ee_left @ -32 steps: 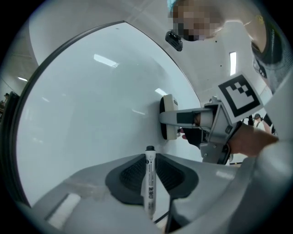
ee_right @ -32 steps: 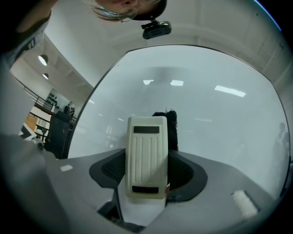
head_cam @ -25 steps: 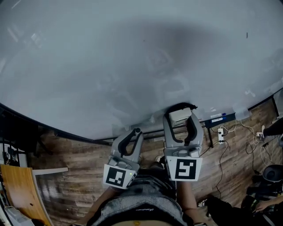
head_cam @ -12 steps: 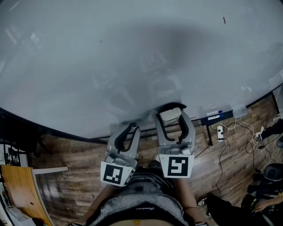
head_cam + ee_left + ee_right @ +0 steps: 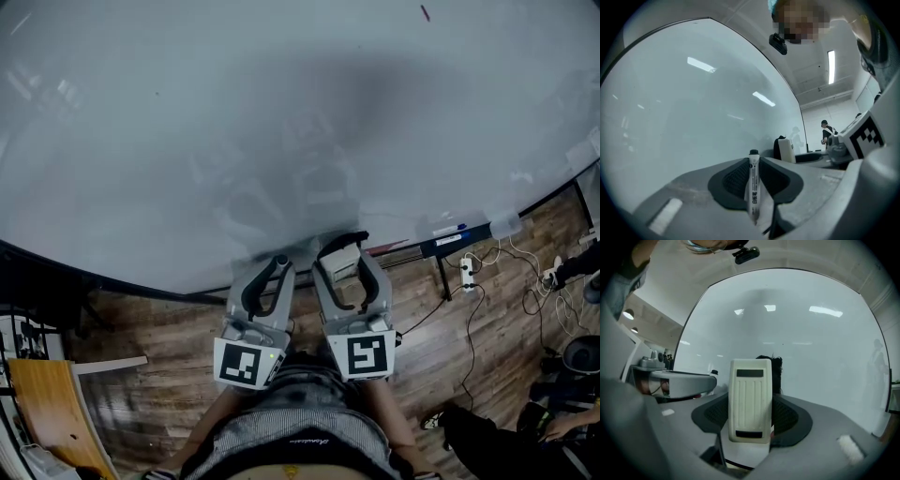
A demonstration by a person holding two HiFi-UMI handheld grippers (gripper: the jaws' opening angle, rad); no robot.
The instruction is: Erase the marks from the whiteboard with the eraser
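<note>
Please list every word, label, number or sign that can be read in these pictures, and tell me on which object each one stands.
"白板笔": printed along the marker held in the left gripper. The finer print above it is too small to read.
The person's waistband: a script word, too blurred to read.
The two tagged cubes: black-and-white square patterns, no letters.
The eraser: no text visible.

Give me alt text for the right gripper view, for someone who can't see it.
The right claw grips a cream eraser upright between its jaws, facing a wide, pale whiteboard. The left claw, holding a marker, shows at the left.
</note>
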